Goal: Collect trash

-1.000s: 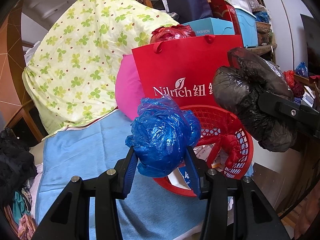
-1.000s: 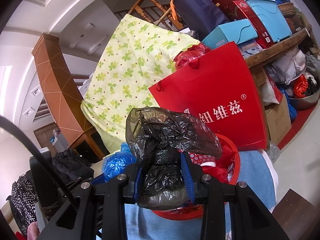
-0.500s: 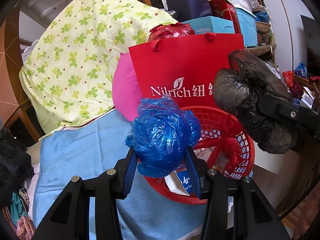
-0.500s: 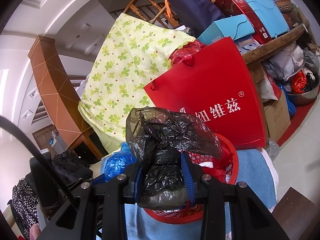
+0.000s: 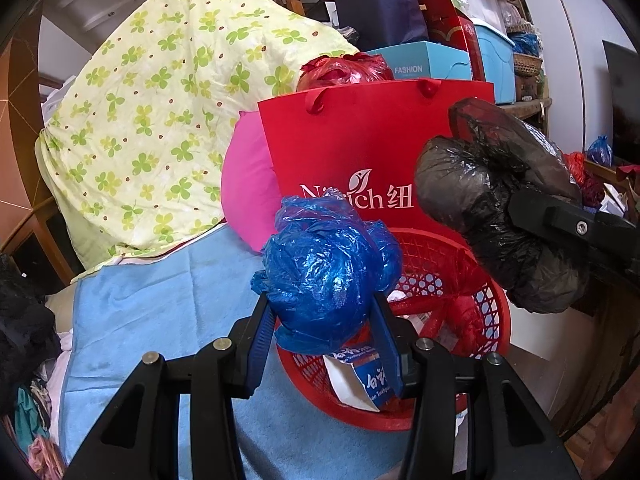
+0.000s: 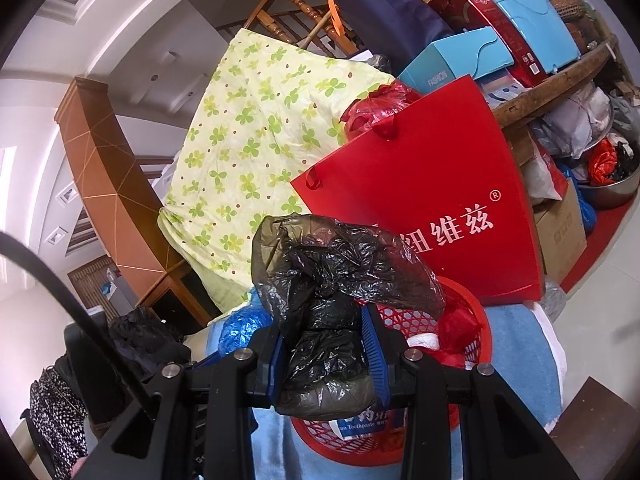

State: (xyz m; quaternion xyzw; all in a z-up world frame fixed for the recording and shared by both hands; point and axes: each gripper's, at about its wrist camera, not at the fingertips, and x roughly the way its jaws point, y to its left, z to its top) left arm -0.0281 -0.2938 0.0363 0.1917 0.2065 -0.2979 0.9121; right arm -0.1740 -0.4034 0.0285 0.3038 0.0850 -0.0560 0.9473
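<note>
Almost nothing has moved since a second ago. The left claw (image 5: 324, 320) still squeezes the blue bag (image 5: 328, 276), the right claw (image 6: 326, 354) the black bag (image 6: 332, 312), both above the red basket (image 5: 486, 308). Dropping comes next, I think.

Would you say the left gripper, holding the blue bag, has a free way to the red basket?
Probably yes: the left gripper holds the blue bag just at the red basket rim, nothing between; the black bag hangs to the right.
</note>
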